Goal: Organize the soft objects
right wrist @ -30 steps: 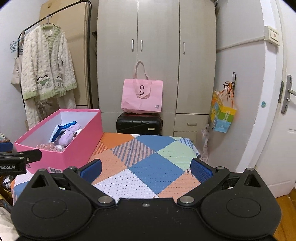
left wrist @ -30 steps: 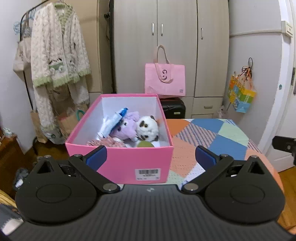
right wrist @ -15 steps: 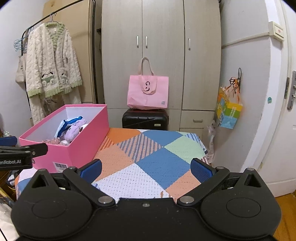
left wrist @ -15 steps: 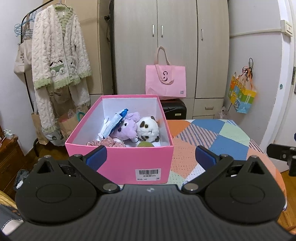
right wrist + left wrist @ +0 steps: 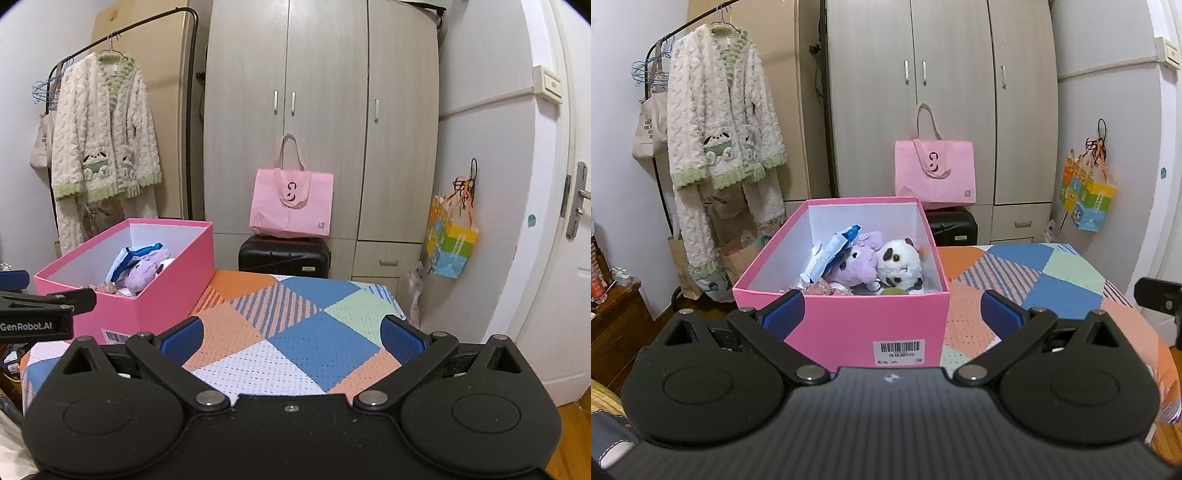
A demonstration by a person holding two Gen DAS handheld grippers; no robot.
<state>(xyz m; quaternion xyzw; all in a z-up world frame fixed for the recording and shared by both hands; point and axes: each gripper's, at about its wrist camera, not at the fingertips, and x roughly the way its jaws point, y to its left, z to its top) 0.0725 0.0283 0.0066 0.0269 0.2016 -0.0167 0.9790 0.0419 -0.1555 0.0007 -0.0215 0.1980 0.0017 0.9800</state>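
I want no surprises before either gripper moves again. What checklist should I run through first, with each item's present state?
1. Left gripper open, holding nothing: ok.
2. Right gripper open, holding nothing: ok.
3. Pink box upright on the patchwork cover: ok.
4. Purple plush and white plush inside the box: ok.
5. No soft object left on the cover: ok where visible; near edge cannot tell.

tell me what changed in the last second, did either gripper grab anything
Neither grabbed anything: the left gripper and right gripper stay open and empty. Both views drifted slightly; the pink box sits a little further right in the right view. The purple plush and white plush lie unmoved in the box.
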